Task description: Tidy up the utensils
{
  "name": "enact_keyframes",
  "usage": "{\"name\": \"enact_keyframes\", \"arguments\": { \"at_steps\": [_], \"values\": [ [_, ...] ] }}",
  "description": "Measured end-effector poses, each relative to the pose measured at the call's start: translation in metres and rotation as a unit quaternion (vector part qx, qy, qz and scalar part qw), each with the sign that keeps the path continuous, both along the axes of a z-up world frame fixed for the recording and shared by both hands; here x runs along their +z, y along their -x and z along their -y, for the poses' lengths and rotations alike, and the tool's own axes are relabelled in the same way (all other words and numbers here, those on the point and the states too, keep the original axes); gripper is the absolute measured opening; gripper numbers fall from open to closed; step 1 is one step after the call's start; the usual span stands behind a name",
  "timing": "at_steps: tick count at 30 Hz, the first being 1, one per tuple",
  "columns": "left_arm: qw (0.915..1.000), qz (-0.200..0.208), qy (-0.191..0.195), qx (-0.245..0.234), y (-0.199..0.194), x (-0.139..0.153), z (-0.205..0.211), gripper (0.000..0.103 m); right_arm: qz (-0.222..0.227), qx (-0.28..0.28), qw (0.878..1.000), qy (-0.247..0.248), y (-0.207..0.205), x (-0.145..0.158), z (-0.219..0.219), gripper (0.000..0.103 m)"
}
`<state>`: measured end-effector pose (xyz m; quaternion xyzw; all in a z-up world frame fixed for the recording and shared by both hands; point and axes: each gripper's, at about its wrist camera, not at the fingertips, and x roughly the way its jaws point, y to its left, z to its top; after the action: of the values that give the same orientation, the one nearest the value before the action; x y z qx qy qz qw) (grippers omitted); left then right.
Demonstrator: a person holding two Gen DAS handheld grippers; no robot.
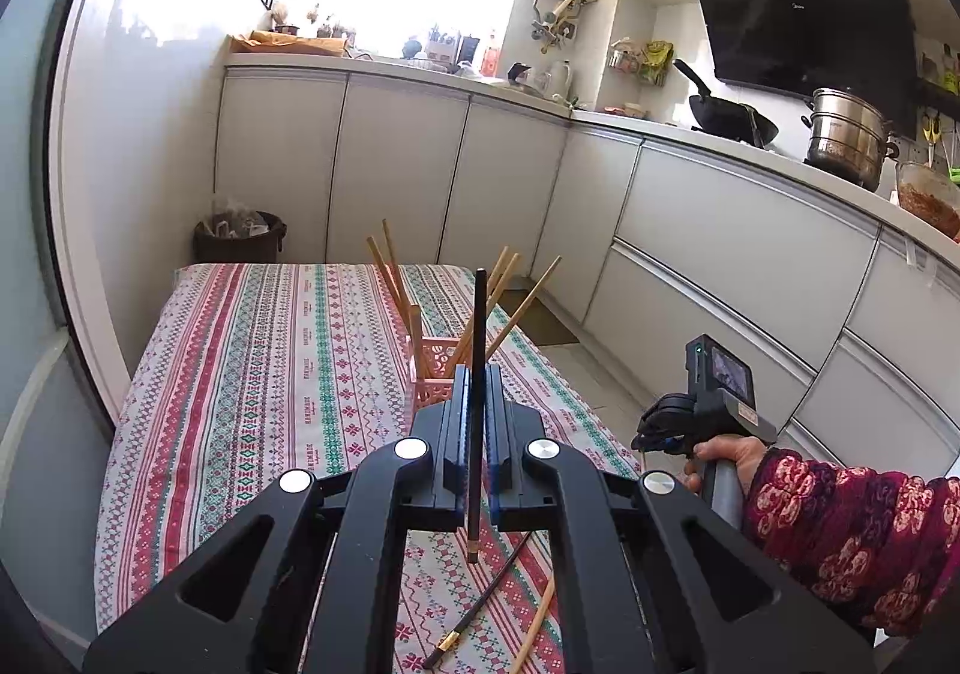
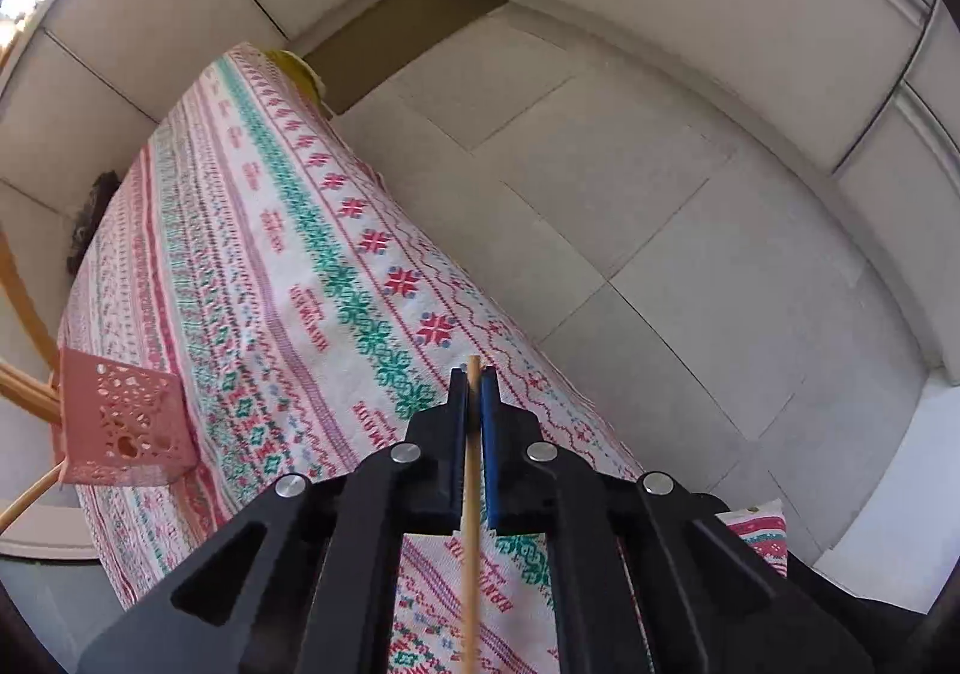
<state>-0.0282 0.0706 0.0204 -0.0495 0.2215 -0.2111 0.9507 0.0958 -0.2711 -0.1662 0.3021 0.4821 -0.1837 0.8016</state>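
Left wrist view shows the left gripper with its fingers pressed together on a black chopstick, held near its middle so the slim rod stands almost upright, its gold-banded end hanging just below the fingers. That upright hold suits, I judge, a straight drop into the pink basket, which stands on the bench just beyond the fingers. The basket is a small square tub of pierced, lace-like plastic, and several pale wooden chopsticks already lean out of it at splayed angles, resting against its rim.

Right wrist view shows the right gripper closed on a wooden chopstick, a thin, smooth, light-coloured stick lying along the line of the fingers with only its tip past them. This gripper hangs over the bench's edge, well apart from the basket, likely waiting its turn.

On the woven tablecloth, striped in red, green and white, two more sticks lie loose beneath the left gripper: a second black chopstick, glossy with a gold band, and another wooden one.
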Motion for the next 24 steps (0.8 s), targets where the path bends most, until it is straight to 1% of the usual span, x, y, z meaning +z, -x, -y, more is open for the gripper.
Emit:
{"name": "enact_keyframes", "arguments": {
  "at_steps": [1, 4, 7, 8, 9, 11, 13, 17, 20, 24],
  "values": [
    [1.0, -0.001, 0.0, 0.0, 0.0, 0.0, 0.002, 0.003, 0.024, 0.008, 1.0, -0.006, 0.008, 0.01, -0.002, 0.005],
    [1.0, -0.001, -0.004, 0.0, 0.002, 0.002, 0.006, 0.003, 0.073, 0.029, 0.997, -0.015, 0.03, 0.037, -0.013, 0.005],
    [0.9998, -0.012, 0.013, -0.01, 0.0, 0.006, 0.006, 0.003, 0.123, 0.057, 0.991, -0.005, 0.051, 0.072, -0.029, 0.005],
    [0.9996, -0.017, 0.019, -0.012, -0.001, 0.007, 0.005, 0.003, 0.14, 0.068, 0.988, 0.0, 0.048, 0.088, -0.036, 0.005],
    [0.9994, -0.021, 0.025, -0.014, -0.002, 0.009, 0.005, 0.003, 0.156, 0.078, 0.985, 0.003, 0.051, 0.098, -0.043, 0.005],
    [0.9992, -0.022, 0.027, -0.017, -0.002, 0.015, 0.007, 0.003, 0.19, 0.098, 0.977, 0.004, 0.062, 0.122, -0.051, 0.005],
    [0.9997, -0.013, 0.015, -0.017, -0.001, 0.023, 0.013, 0.003, 0.219, 0.111, 0.969, 0.011, 0.075, 0.144, -0.055, 0.005],
    [0.9999, -0.002, -0.005, -0.014, -0.001, 0.033, 0.025, 0.003, 0.28, 0.142, 0.949, 0.04, 0.096, 0.187, -0.071, 0.005],
    [0.9997, 0.003, -0.022, -0.012, -0.002, 0.038, 0.038, 0.003, 0.307, 0.171, 0.934, 0.07, 0.106, 0.215, -0.087, 0.005],
    [0.9992, 0.012, -0.036, -0.006, -0.005, 0.043, 0.05, 0.003, 0.325, 0.195, 0.921, 0.092, 0.113, 0.243, -0.097, 0.005]
  ]
}}
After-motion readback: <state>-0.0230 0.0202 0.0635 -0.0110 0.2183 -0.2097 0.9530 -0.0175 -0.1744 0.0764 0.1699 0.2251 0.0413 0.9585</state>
